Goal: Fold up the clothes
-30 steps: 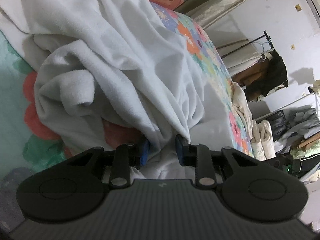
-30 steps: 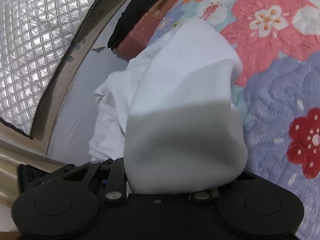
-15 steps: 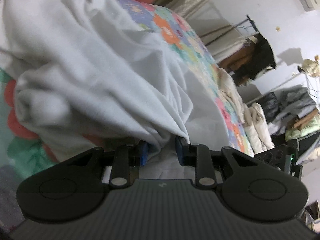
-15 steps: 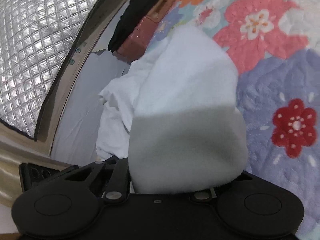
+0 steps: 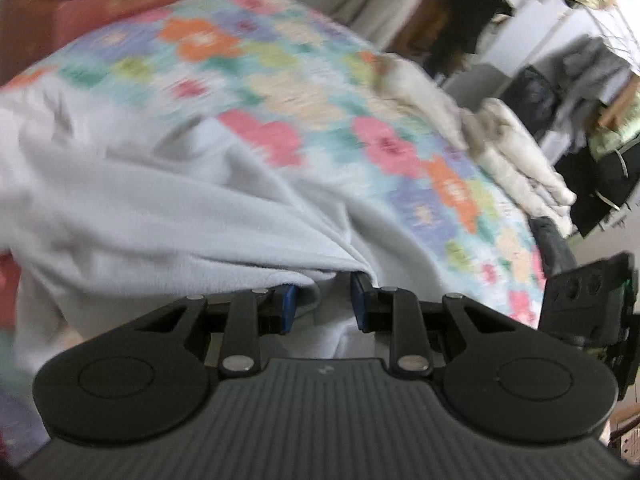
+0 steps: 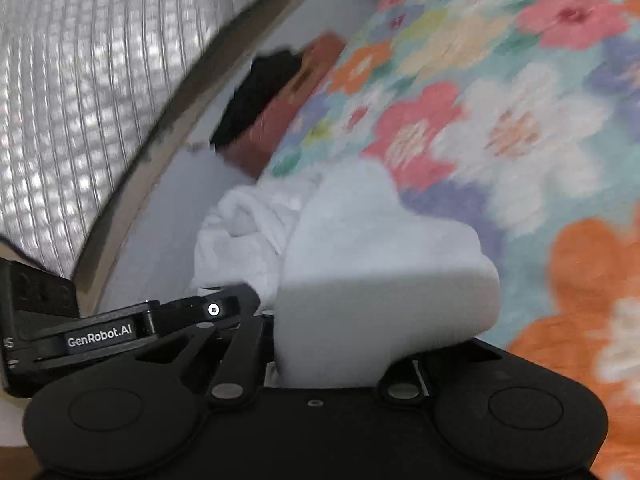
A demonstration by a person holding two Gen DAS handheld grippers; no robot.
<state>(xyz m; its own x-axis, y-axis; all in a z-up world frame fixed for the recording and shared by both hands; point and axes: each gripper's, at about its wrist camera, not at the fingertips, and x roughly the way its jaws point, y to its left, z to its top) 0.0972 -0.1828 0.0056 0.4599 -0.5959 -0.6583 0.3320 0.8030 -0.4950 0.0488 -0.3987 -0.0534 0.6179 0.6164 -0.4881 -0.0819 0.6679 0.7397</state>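
The white fleece garment point(image 5: 168, 216) stretches along the bed point(image 5: 320, 92) edge between the left gripper point(image 5: 323, 300), which grasps it, and the closing right gripper point(image 6: 340, 344).

This is a bedroom in a home, lived-in and cluttered. A bed fills most of both views, covered by a quilted floral bedspread point(image 5: 320, 92) in pink, orange, lilac and teal. Behind it stands a padded, diamond-stitched silver headboard point(image 6: 80, 92) in a beige frame. A reddish-brown box point(image 6: 288, 112) with something black on it sits near the head of the bed. Cream folded bedding point(image 5: 516, 160) lies along the far edge. Beyond the bed, dark garments hang on a clothes rack point(image 5: 460, 28) against a white wall, and more clothing point(image 5: 592, 76) is heaped beside it.
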